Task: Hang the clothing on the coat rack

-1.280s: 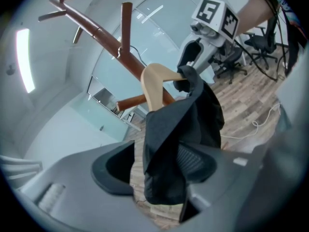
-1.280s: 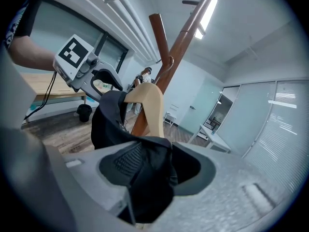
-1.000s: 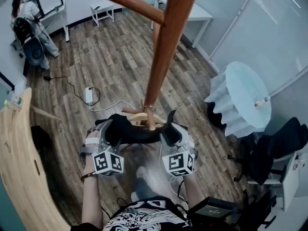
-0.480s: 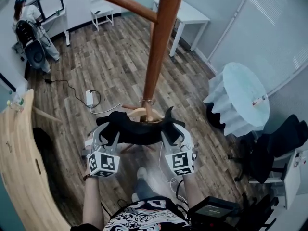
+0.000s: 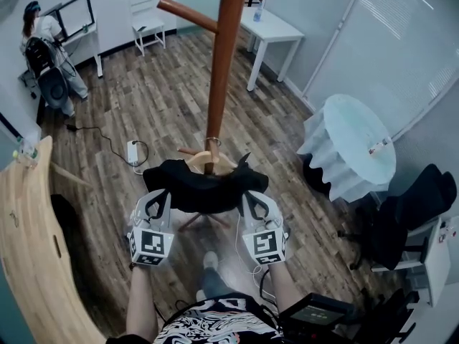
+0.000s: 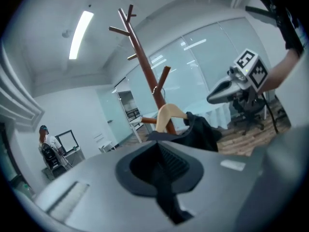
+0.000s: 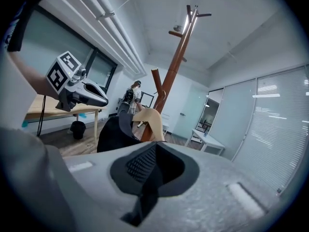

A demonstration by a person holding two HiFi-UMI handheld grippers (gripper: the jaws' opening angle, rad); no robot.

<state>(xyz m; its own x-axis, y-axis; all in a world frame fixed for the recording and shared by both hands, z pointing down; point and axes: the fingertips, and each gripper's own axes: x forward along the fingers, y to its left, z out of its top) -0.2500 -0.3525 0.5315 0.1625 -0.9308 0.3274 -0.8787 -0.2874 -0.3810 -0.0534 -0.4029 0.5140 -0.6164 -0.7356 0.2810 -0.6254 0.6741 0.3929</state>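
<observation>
Both jaws just snapped shut; a second ago they stood wide, straddling the fabric. Left gripper (image 5: 156,196) and right gripper (image 5: 249,194) are now clenched on the black garment (image 5: 204,188), one end each. In both gripper views dark cloth runs right up to the pads. The garment spreads wider between them than it did before, so I read this as a real pinch, not a miss.

The garment is slung in the air just ahead of the grippers. It's draped on a pale wooden hanger (image 5: 201,160) that sits close against the coat rack pole (image 5: 222,63), low down by a metal ring (image 5: 213,142). Can't tell if the hanger hook is caught on anything there.

Meaning: grasp done, hang not done. Next call is a two-handed lift to a peg (image 5: 188,14), which is well above. Risk: the thin cloth slides off the hanger on the way up.

Far left, a person (image 5: 43,34) sits by the wall.
</observation>
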